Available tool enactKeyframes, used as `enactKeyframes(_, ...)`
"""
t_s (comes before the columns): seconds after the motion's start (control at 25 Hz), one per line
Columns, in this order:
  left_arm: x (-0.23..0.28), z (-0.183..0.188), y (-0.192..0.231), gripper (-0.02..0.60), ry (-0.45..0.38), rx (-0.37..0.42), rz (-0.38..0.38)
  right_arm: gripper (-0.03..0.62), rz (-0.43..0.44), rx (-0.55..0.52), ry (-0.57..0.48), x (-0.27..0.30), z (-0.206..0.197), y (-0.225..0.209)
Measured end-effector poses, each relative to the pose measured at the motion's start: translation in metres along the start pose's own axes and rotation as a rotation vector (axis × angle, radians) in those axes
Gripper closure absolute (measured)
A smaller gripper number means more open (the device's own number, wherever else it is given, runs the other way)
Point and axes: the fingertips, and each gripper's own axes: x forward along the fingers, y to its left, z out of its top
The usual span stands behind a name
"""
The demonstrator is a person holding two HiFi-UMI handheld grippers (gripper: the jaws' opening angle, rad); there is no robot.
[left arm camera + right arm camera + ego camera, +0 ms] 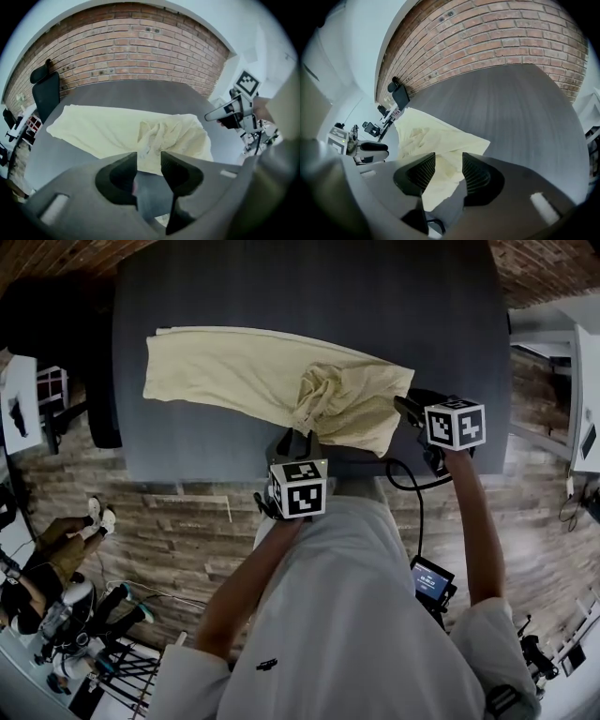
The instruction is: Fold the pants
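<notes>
1. I am looking down at a dark grey rectangular surface [281, 287], and a pair of pale yellow cloth pants [234, 371] is lying flat across its middle and its near half.
2. The pants' long part is stretching toward the surface's left edge, while their wider end is sitting close to the surface's near right edge.
3. A crumpled bunch of fabric [323, 390] is rising on the pants, over the near half of the surface.
4. I am holding the left gripper [292, 440] at the surface's near edge, pointing steeply down; its jaws [148, 157] are standing apart, showing bare surface between them and the pants' near hem just beyond their tips.
5. I am holding the right gripper [405, 405] over the surface's near right part, just beside the pants' wider end; its jaws [448, 159] are standing apart, with the yellow cloth showing in the gap and neither pad pressing it.
6. A red brick wall [140, 51] is running behind the surface's far edge.
</notes>
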Motion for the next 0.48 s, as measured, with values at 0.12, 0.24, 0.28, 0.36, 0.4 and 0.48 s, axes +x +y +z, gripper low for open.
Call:
enactKeyframes(0.12,-0.004,0.003,-0.033,0.422,-0.021,0.031,-0.046,0.407,-0.006,-0.091,0.045,-0.009,-0.011,-0.007)
enactKeyframes(0.24,-0.001,0.001,-0.070,0.422,-0.021,0.119,-0.103,0.408,-0.022,-0.115,0.066,-0.020,-0.016,-0.021)
enactKeyframes(0.28,0.001,-0.001,-0.083,0.422,-0.016,0.160,-0.130,0.408,-0.024,-0.103,0.059,-0.022,-0.015,-0.028)
enactKeyframes(0.36,0.004,-0.007,-0.110,0.422,-0.007,0.242,-0.185,0.408,-0.026,-0.067,0.048,-0.023,-0.013,-0.040)
enactKeyframes(0.4,0.007,-0.009,-0.123,0.422,-0.003,0.280,-0.209,0.408,-0.024,-0.048,0.045,-0.022,-0.011,-0.045)
enactKeyframes(0.48,0.013,-0.015,-0.144,0.421,0.007,0.345,-0.241,0.410,-0.010,-0.021,0.036,-0.017,-0.005,-0.053)
